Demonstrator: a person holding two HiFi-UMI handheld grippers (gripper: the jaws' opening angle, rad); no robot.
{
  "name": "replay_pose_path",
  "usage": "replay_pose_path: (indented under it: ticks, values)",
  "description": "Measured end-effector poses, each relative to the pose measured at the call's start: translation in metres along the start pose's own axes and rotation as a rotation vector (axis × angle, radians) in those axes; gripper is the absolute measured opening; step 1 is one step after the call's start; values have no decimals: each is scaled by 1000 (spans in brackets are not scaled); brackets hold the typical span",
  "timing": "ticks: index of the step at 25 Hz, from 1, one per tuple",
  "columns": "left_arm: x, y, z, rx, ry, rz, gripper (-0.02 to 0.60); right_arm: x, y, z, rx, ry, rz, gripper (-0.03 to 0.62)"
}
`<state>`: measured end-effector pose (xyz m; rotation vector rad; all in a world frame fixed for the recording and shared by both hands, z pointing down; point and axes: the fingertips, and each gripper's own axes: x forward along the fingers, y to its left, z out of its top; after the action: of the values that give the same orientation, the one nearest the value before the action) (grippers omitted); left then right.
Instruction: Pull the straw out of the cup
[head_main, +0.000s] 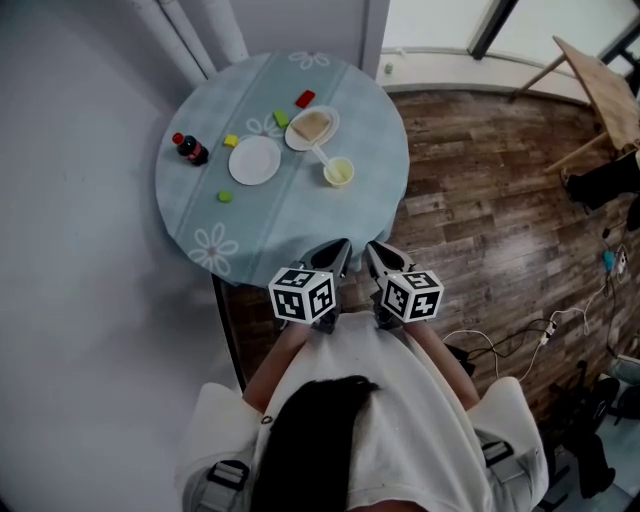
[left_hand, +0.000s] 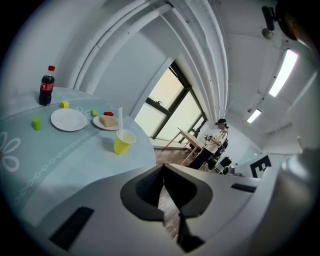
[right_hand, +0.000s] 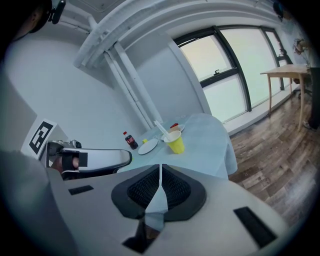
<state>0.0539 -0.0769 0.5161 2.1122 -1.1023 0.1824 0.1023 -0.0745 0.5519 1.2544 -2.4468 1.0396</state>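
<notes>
A yellow cup with a white straw leaning in it stands on the right half of the round, blue-clothed table. Both grippers hover side by side at the table's near edge, well short of the cup. My left gripper has its jaws together with nothing between them. So does my right gripper. The left gripper view shows the cup and straw ahead, beyond the shut jaws. In the right gripper view the cup sits past the shut jaws.
On the table are a cola bottle, an empty white plate, a plate with bread and small red, yellow and green blocks. A wooden table and floor cables lie to the right. A person stands far off.
</notes>
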Motion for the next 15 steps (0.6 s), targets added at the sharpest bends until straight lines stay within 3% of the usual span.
replay_pose_path:
  ticks: [6,15]
  values:
    - [-13,29,9,-27,-26,22,9,20,14,-1,1,2,2,38]
    - [-14,51,24,-4,-5,-34,9,35,22,8,18,-51,-68,38]
